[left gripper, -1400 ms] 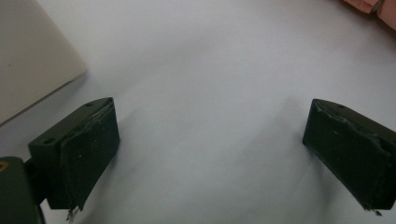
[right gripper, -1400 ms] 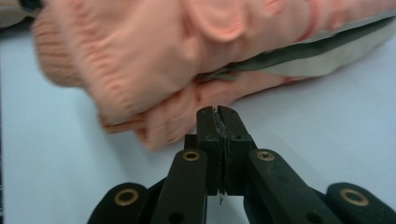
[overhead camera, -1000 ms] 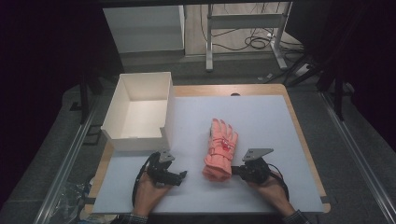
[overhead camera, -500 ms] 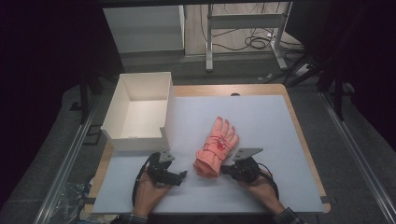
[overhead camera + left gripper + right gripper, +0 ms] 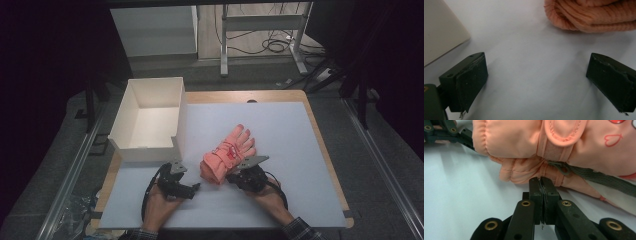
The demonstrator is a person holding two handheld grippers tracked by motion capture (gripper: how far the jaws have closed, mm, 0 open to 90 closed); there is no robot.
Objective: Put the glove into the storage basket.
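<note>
Nearest us, our left hand-held gripper (image 5: 192, 187) rests with jaws apart, at nine o'clock from our right hand-held gripper (image 5: 231, 178), jaws together against the pink glove (image 5: 229, 155) mid-surface (image 5: 290, 140); white box (image 5: 150, 117) at ten o'clock beyond.

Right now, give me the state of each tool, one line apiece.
Left tool: open, nothing between its jaws, resting near the glove's cuff.
Right tool: shut, tips against the glove's edge; whether it pinches fabric cannot be told.
</note>
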